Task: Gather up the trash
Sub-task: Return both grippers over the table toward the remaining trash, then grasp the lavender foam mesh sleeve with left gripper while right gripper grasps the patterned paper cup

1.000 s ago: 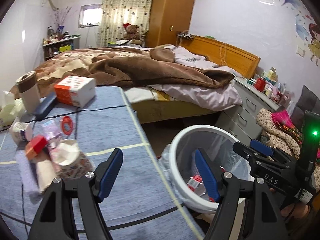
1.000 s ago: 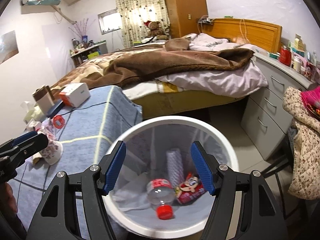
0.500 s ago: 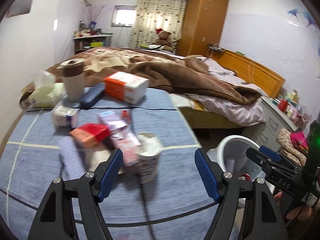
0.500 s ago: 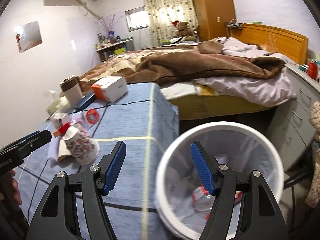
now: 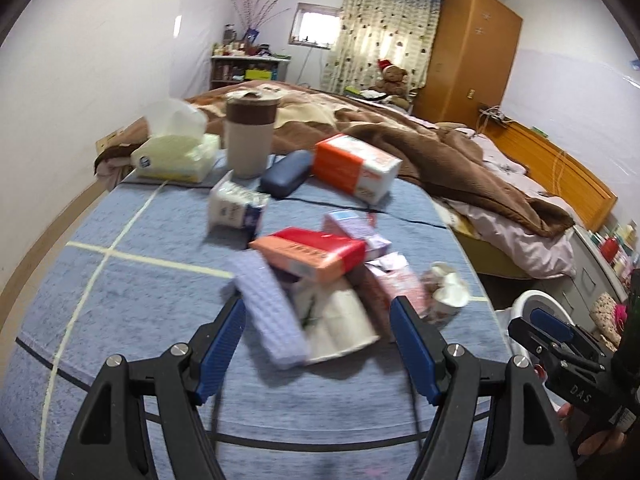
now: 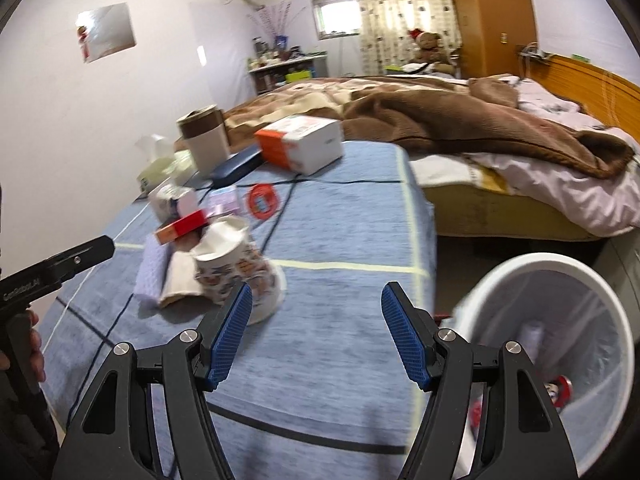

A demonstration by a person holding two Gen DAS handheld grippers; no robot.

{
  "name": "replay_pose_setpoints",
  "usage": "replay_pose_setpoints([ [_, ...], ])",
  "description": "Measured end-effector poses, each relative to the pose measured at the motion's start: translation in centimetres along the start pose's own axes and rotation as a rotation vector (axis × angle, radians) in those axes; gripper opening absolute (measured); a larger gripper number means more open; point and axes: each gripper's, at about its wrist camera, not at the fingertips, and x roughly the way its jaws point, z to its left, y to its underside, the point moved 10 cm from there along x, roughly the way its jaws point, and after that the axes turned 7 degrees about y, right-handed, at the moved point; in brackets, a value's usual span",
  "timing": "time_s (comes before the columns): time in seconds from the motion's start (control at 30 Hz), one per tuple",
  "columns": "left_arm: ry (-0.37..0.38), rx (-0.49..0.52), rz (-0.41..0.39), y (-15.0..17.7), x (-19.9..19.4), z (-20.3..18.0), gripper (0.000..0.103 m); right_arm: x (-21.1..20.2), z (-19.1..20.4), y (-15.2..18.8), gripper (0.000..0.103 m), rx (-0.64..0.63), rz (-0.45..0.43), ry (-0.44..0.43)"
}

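Note:
A heap of trash lies on the blue-clothed table (image 5: 132,312): a lilac waffle cloth (image 5: 270,312), a red-and-orange carton (image 5: 312,250), a white paper wrapper (image 5: 340,320) and a crumpled patterned paper cup (image 5: 444,294). My left gripper (image 5: 318,340) hangs open just short of the cloth, with nothing between its pads. In the right wrist view the paper cup (image 6: 240,272) lies on its side, left of my open, empty right gripper (image 6: 316,328). The white bin (image 6: 560,344) with a clear liner stands off the table's right edge, with a bottle and wrappers inside.
Farther back on the table stand a lidded mug (image 5: 250,136), a tissue pack (image 5: 176,156), a dark glasses case (image 5: 286,178), an orange-and-white box (image 5: 356,168) and a small tissue packet (image 5: 236,210). A bed (image 6: 460,120) with a brown blanket lies beyond; drawers (image 5: 592,280) are at right.
Both grippers swung left, away from the bin and over the table. The trash heap now sits right before the left gripper, and the bin slid to the right edge of both views.

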Motion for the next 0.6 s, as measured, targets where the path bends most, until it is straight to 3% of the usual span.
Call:
replay_pose_setpoints([
  [0.27,-0.046,-0.055,0.034,0.5,1.3,4.0,0.076,1.4,3.3,-0.2,0.069,-0.029,0.014,-0.072],
  [0.6,-0.027,-0.120,0.103,1.4,4.4,6.0,0.076,2.9,5.3,-0.6,0.069,-0.063,0.032,-0.098],
])
